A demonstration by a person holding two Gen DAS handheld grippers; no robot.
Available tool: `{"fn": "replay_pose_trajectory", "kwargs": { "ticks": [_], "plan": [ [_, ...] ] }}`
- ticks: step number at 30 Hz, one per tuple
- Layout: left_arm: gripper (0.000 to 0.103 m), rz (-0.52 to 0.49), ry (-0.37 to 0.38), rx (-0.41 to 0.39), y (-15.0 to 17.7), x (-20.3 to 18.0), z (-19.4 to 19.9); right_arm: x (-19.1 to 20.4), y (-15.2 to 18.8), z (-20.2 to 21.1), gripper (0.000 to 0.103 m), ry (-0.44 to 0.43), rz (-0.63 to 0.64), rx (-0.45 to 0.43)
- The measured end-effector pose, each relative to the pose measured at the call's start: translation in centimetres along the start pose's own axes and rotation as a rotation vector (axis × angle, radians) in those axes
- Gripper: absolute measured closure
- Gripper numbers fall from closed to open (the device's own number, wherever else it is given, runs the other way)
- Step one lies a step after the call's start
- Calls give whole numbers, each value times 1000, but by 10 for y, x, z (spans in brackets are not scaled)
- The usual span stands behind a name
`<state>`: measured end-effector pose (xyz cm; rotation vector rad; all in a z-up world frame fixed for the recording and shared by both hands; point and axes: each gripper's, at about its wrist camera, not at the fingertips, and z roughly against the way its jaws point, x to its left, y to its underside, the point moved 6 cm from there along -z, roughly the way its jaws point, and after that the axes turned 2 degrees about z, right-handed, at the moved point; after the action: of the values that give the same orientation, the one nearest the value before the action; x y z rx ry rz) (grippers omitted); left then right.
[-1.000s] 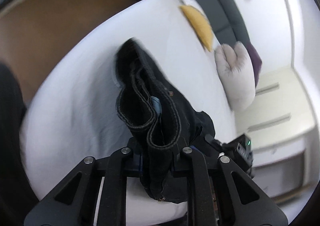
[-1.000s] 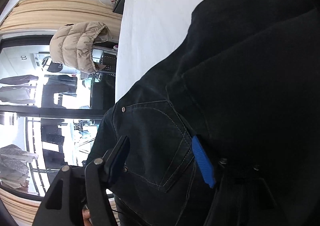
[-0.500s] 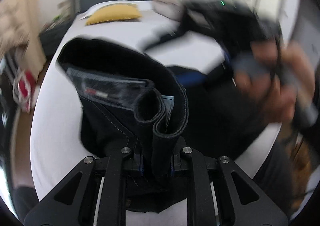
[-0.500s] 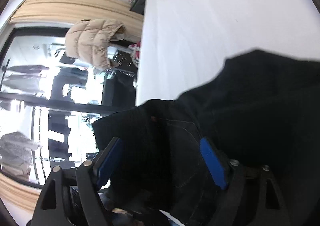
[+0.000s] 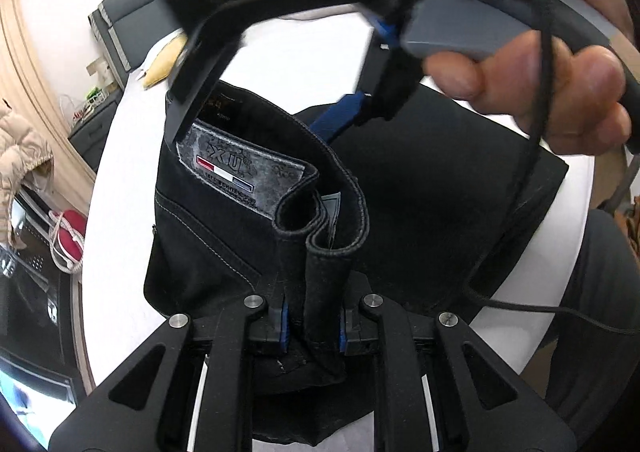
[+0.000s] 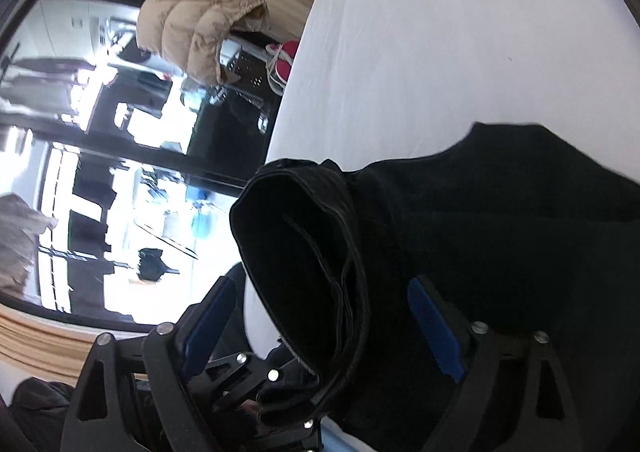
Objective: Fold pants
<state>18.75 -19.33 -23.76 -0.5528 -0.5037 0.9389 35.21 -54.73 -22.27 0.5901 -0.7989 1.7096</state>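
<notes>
While the bunched waistband of the black pants is clamped between the narrow fingers of the left gripper, the rest of the garment is seen spread dark over the white bed, near the edge closest to the person. The right gripper is held with its blue-padded fingers wide and opening further; a fold of the waist hangs between them, but no pad is seen pressing on it, so nothing is gripped there. The step in hand is judged to be the carrying of the waist end over the legs. For this to be done well, the waistband should be kept taut and level, a second hold should be taken on the free part of the waist before it is laid down, and the layers should be squared to the bed's near edge, so that no slack is trapped beneath.
</notes>
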Motion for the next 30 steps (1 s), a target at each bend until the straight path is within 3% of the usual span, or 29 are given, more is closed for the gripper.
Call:
{"fn": "replay_pose_trajectory", "kwargs": {
  "ticks": [1, 4, 6, 9, 16, 30],
  "plan": [
    [88, -7, -5, -3, -1, -2, 0, 1, -2, -1, 16, 17, 15, 4],
    [88, -20, -13, -8, 10, -5, 10, 1, -3, -7, 41, 68, 53, 39],
    [89, -21, -12, -8, 15, -10, 12, 3, -4, -9, 64, 88, 78, 56],
    [89, -18, -8, -16, 20, -7, 16, 3, -4, -5, 82, 115, 110, 44],
    [89, -46, 15, -45, 3, -20, 37, -13, 3, 25, 85, 120, 101, -26],
    [91, -174, 118, -62, -48, -106, 28, -88, 24, 112, 85, 89, -16, -192]
  ]
}}
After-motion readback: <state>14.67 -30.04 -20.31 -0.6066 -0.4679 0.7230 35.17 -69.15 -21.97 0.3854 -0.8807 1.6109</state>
